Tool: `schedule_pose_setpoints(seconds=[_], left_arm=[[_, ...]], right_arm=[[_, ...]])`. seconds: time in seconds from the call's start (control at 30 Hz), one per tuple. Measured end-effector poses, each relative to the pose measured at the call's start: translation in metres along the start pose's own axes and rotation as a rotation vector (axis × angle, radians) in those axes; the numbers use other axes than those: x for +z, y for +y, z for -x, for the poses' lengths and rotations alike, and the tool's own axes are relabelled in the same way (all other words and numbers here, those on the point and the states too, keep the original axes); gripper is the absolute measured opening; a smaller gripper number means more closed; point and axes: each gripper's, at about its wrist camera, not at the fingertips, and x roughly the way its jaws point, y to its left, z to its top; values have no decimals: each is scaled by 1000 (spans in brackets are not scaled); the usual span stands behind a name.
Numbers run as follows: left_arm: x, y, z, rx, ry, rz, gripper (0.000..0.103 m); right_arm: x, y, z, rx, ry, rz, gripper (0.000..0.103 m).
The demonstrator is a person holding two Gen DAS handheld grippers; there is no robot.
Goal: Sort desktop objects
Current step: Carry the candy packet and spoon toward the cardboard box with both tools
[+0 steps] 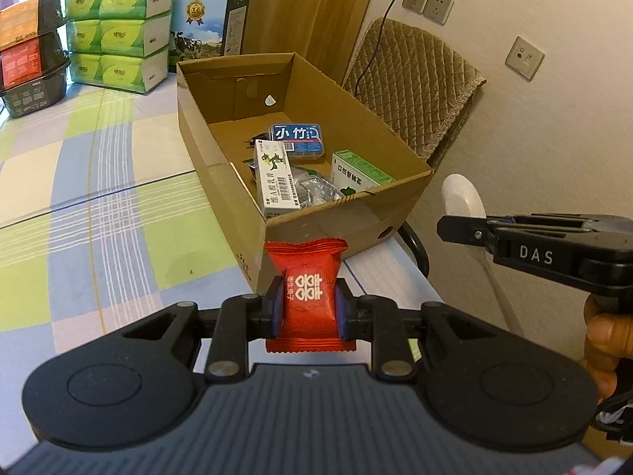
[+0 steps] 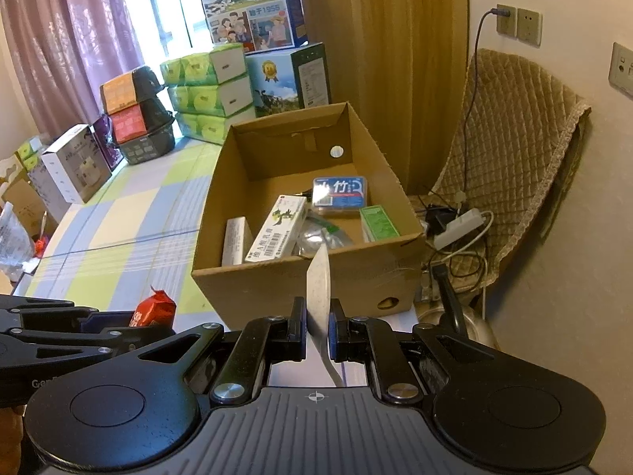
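Observation:
My left gripper (image 1: 309,304) is shut on a red candy packet (image 1: 304,261), held upright just in front of the near corner of an open cardboard box (image 1: 221,146). In the box lie a blue-lidded case (image 1: 296,138), a white-green carton (image 1: 277,178), a green box (image 1: 356,174) and clear blister packs (image 1: 316,190). My right gripper (image 2: 317,318) is shut on a white spoon (image 2: 318,277), edge-on before the box's near wall (image 2: 356,273). The right gripper (image 1: 455,227) hangs right of the box, off the table edge. The left gripper (image 2: 130,328) and packet (image 2: 155,310) show at left.
A checked tablecloth (image 1: 99,198) covers the table. Green tissue packs (image 1: 114,35), milk cartons (image 1: 209,27) and black tubs (image 1: 31,59) stand at the back. White boxes (image 2: 75,162) line the left edge. A quilted chair (image 2: 522,150) with a power strip (image 2: 459,229) stands right of the table.

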Motion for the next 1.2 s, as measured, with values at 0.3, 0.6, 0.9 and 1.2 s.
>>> schedule_pose_setpoints(seconds=[0.3, 0.6, 0.9, 1.2], left_arm=[[12, -7, -7, 3, -7, -9, 21], [22, -13, -18, 3, -3, -12, 21], [31, -16, -26, 4, -5, -20, 21], [39, -17, -33, 3, -3, -20, 21]], right_arm=[[10, -10, 0, -2, -14, -10, 7], [18, -17, -2, -5, -21, -13, 7], [27, -20, -5, -6, -27, -6, 7], [45, -21, -13, 2, -36, 11, 7]])
